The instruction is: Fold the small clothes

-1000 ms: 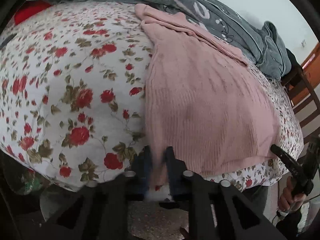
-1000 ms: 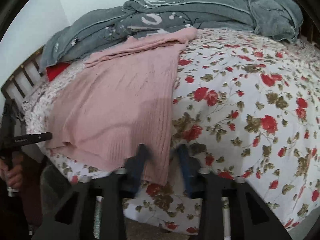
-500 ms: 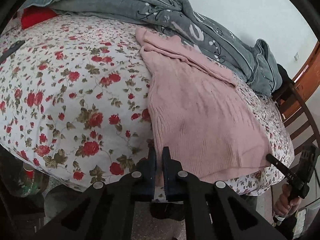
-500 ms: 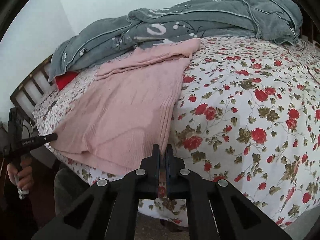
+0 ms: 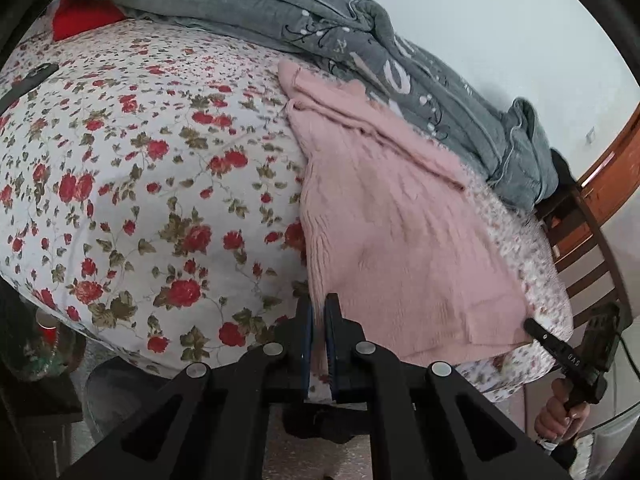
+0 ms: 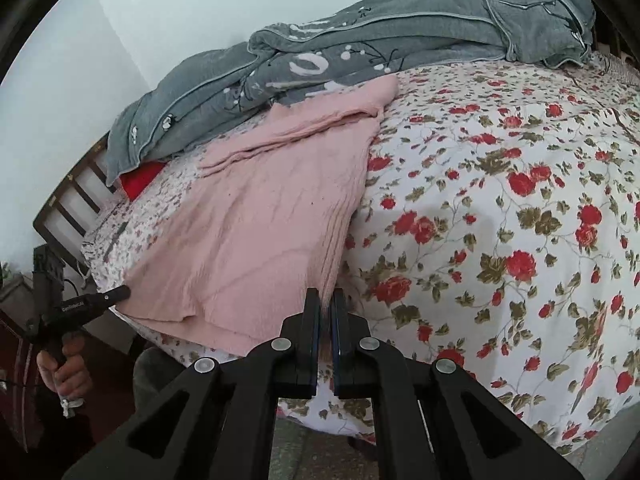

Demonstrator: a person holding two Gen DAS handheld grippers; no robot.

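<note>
A pink knit garment [image 5: 400, 220] [image 6: 260, 220] lies flat on the floral bedsheet [image 5: 140, 180] [image 6: 500, 200], its hem at the bed's near edge. My left gripper [image 5: 319, 306] is shut on the hem's left corner, with pink fabric pinched between its pads. My right gripper [image 6: 327, 300] is shut on the hem's right corner in the same way. Each gripper also shows in the other's view at the opposite corner: the right gripper [image 5: 534, 326] with a hand [image 5: 560, 416] on its grip, and the left gripper [image 6: 118, 293] likewise. The garment's far end is bunched in folds.
A grey quilt [image 5: 360, 52] [image 6: 360, 44] is heaped along the wall behind the garment. A red cloth [image 5: 80, 20] peeks from under it. A dark flat object [image 5: 36, 76] lies on the sheet. Wooden bed rails [image 5: 592, 248] [image 6: 76, 204] flank the bed.
Both grippers stood open around the hem a second ago and have since shut on it. Both have lifted a little, and the hem corners have come up off the bed edge.
</note>
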